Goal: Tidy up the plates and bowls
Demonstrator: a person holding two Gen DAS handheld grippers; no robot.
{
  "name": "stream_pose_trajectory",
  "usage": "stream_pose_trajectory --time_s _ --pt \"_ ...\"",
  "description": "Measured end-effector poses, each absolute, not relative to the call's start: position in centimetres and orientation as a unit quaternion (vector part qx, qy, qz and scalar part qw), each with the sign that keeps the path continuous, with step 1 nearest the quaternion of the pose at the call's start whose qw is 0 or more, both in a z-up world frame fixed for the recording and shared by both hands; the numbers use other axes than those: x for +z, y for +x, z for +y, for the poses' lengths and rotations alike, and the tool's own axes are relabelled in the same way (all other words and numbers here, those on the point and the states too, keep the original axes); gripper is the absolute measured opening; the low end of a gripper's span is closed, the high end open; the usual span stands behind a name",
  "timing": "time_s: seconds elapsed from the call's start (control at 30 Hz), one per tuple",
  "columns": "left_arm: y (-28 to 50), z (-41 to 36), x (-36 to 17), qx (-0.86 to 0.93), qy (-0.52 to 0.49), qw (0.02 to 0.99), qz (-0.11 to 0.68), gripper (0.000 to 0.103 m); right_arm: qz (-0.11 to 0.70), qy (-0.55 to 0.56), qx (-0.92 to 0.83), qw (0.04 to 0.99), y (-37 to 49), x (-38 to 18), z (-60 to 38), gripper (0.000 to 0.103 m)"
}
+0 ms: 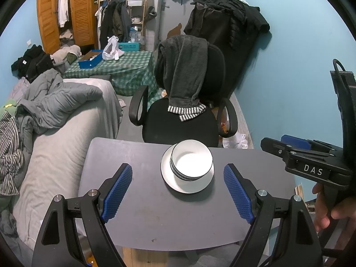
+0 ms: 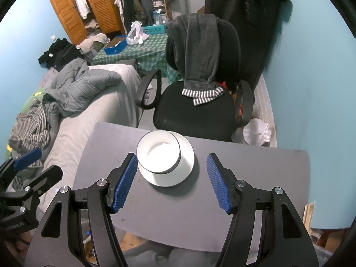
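Observation:
A stack of white bowls [image 1: 191, 161] with dark rims sits on a white plate [image 1: 175, 183] near the far edge of the grey table [image 1: 144, 211]. The bowls [image 2: 158, 151] and plate [image 2: 185, 164] also show in the right wrist view. My left gripper [image 1: 178, 189] is open and empty, hovering over the table just short of the plate. My right gripper [image 2: 170, 181] is open and empty, likewise just short of the plate, and shows at the right of the left wrist view [image 1: 296, 151].
A black office chair [image 1: 182, 120] draped with a grey garment stands behind the table. A bed [image 1: 55, 155] with grey bedding lies to the left. The blue wall [image 1: 289, 89] is on the right. A green checked table [image 1: 124, 69] stands farther back.

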State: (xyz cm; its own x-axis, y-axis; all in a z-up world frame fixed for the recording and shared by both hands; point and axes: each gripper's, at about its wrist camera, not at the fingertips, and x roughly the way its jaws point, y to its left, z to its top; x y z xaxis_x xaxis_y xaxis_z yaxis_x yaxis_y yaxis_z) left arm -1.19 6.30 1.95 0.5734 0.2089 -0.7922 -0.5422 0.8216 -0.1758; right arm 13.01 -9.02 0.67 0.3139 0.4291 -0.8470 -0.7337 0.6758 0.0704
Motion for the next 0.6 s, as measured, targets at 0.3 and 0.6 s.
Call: stream_pose_trajectory --time_s 0.3,0.6 --pt "-1.6 6.3 1.9 0.217 -0.211 0.863 0.405 0.086 0.457 -0.167 0.368 0.792 12.4 0.8 -9.2 0.063" --pt "-1.8 5.7 1.8 0.214 -0.209 0.863 0.406 0.086 0.459 -0.167 0.368 0.791 12.0 0.8 -9.3 0.063"
